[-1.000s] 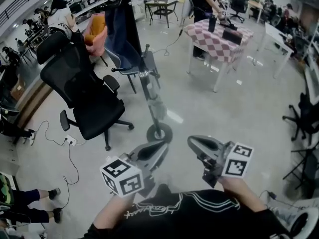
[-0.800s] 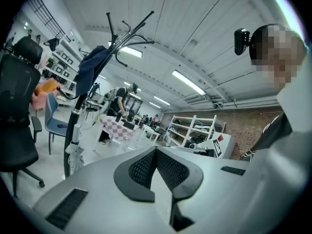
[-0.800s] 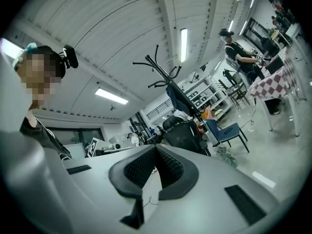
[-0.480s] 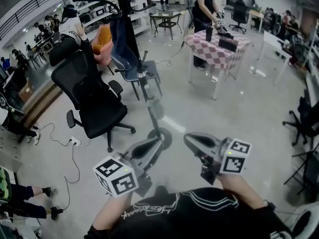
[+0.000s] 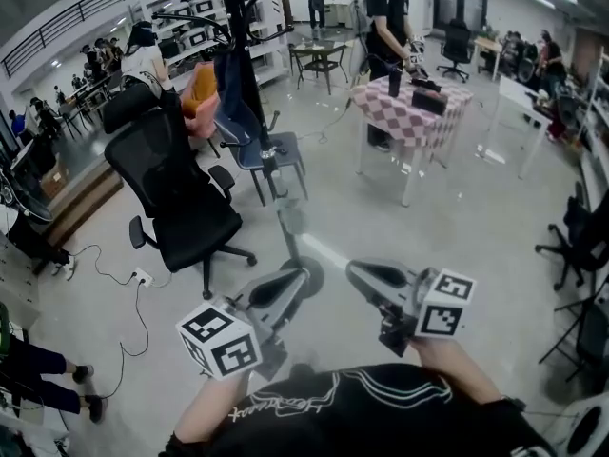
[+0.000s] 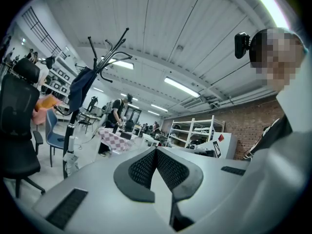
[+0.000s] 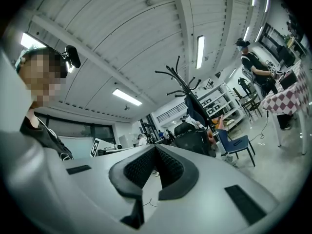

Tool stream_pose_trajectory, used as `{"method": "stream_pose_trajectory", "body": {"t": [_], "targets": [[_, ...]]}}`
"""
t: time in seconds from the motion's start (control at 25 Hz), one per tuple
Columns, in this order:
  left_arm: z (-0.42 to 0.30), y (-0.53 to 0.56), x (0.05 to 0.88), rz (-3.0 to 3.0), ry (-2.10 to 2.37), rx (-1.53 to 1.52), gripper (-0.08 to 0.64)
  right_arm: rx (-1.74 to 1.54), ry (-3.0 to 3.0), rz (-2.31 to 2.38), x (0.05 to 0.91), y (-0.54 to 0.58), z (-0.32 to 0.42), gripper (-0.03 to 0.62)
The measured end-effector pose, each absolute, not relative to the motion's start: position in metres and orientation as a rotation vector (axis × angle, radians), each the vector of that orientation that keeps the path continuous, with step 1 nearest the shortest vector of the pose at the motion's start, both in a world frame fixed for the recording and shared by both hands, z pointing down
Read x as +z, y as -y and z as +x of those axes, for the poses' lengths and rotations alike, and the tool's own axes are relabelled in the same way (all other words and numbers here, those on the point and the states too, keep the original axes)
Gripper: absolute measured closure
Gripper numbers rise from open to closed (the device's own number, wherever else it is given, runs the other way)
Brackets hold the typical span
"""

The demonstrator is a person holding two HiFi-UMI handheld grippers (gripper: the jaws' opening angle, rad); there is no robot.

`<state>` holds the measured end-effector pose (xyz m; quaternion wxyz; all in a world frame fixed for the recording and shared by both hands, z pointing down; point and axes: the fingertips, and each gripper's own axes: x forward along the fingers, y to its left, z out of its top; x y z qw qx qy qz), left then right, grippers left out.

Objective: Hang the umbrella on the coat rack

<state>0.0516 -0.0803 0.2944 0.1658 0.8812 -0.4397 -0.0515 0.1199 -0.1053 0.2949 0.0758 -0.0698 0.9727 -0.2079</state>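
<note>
Since 1 s ago the head camera's aim has risen, so more of the far room shows, while both claws stay low before the person's chest. Left claw (image 5: 290, 289) and right claw (image 5: 360, 272): each clenched, pads meeting at the tips, grasping nothing. The dark blue umbrella (image 5: 231, 79) hangs from the hooks of the black coat rack (image 5: 238, 17), well apart from both claws. 1 black office chair (image 5: 181, 193) stands left of the rack; a checked table (image 5: 416, 100) stands beyond, to the right.
</note>
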Motion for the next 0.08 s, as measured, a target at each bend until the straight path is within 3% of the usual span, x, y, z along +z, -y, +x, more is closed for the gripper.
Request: {"method": "stream_pose_trajectory", "body": {"t": [0.08], "targets": [[0.057, 0.0758, 0.2923, 2.515, 1.255, -0.143, 0.563, -0.618, -2.914, -0.21, 0.2936, 0.1013, 0.1255, 0.58]]}}
